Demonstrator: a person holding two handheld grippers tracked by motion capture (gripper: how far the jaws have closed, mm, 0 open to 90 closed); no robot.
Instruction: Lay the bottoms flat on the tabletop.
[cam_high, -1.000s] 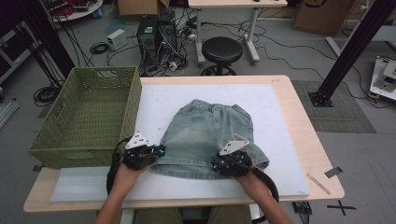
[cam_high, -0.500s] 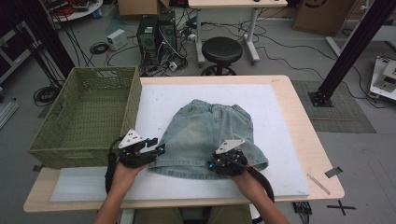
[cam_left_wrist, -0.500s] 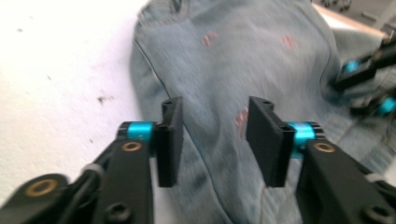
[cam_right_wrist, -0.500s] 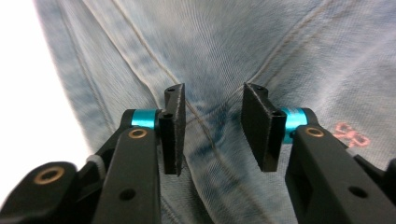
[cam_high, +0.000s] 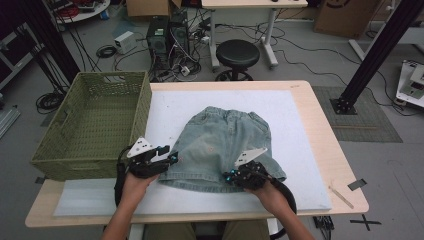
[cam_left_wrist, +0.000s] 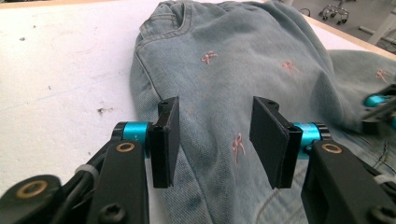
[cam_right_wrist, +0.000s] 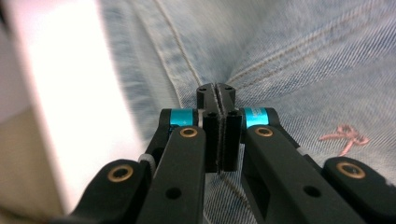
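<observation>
Light-blue denim shorts (cam_high: 225, 140) with small pink bows lie flat on a white mat (cam_high: 300, 150), waistband at the far side. My left gripper (cam_high: 169, 154) sits at the shorts' near-left hem. Its jaws have just opened and stand apart over the denim (cam_left_wrist: 243, 60), gripping nothing (cam_left_wrist: 215, 135). My right gripper (cam_high: 227, 176) is at the near-right hem. Its jaws have just closed, and the tips (cam_right_wrist: 215, 93) pinch the denim (cam_right_wrist: 303, 56), whose seams run up to them. The right gripper (cam_left_wrist: 378, 109) also appears far right in the left gripper view.
A green woven basket (cam_high: 140, 115) stands on the table's left side, close to my left hand. The wooden table (cam_high: 325, 120) borders the mat. A thin stick (cam_high: 341, 195) lies at the near right. A black stool (cam_high: 237, 52) stands beyond the table.
The left gripper's jaws have opened and let go of the left hem. The right gripper has shifted slightly along the near-right hem, and both hands stay near the front edge.
</observation>
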